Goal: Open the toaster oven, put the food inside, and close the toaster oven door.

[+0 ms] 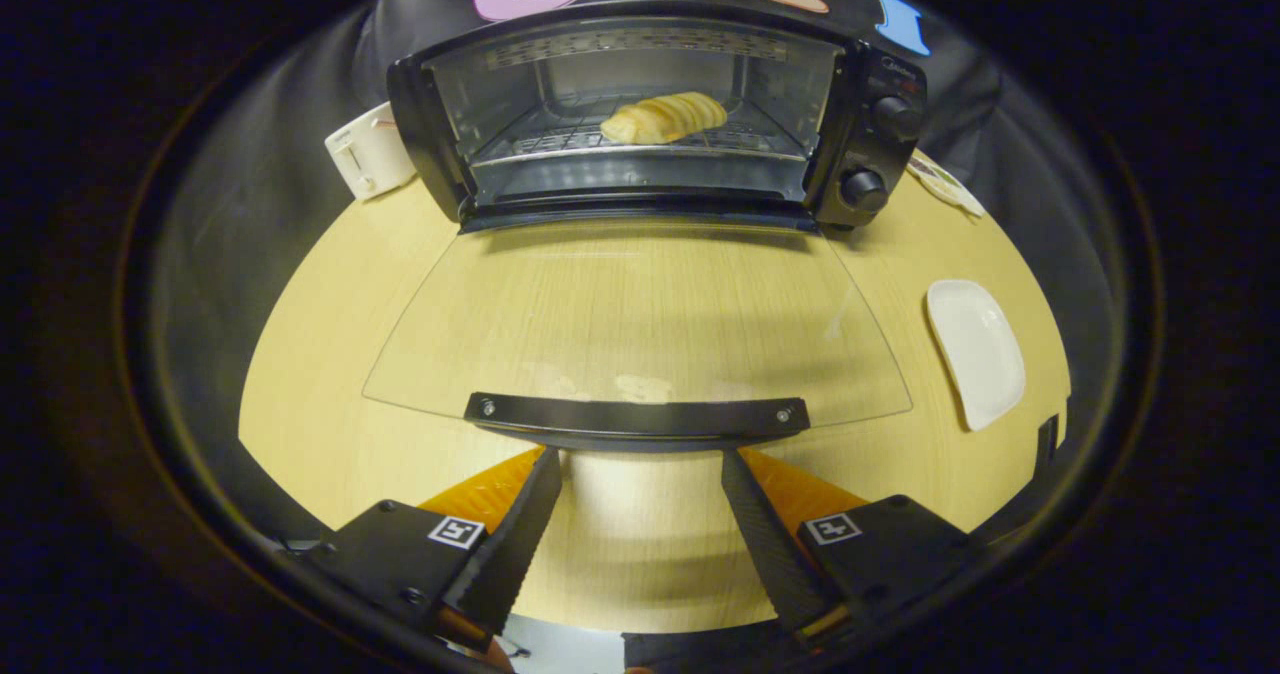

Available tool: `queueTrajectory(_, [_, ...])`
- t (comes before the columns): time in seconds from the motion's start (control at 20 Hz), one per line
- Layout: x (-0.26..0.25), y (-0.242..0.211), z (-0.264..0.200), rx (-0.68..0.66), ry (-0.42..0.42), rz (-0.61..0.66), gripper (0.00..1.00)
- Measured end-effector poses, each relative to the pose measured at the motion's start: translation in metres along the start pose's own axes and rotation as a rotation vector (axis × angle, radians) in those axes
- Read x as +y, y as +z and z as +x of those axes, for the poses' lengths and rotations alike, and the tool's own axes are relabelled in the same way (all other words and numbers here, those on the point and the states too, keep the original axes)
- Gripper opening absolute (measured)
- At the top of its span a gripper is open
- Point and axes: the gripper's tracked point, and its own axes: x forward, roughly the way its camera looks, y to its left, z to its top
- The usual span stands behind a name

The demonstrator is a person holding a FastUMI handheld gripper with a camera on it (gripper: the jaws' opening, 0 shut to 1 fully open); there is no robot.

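Toaster oven (660, 114) is seen at the far side of the desk (330, 354), its glass door (640, 314) folded down flat. A pastry (665, 117) is set on the rack inside. The gripper (640, 464) is spread open, empty, just below the door handle (636, 417). A white plate (975, 349) lies to the right.
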Motion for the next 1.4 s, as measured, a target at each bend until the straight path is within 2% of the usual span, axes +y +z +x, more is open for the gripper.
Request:
queueTrajectory(0.35, [0.005,0.02,-0.015,-0.075,0.026,0.028,1.0])
queueTrajectory(0.65, [0.001,0.074,-0.025,-0.177,0.036,0.073,1.0])
queueTrajectory(1.1, [-0.01,0.112,-0.035,-0.268,0.051,0.154,0.99])
queueTrajectory(1.4, [-0.007,0.143,-0.042,-0.327,0.066,0.143,0.99])
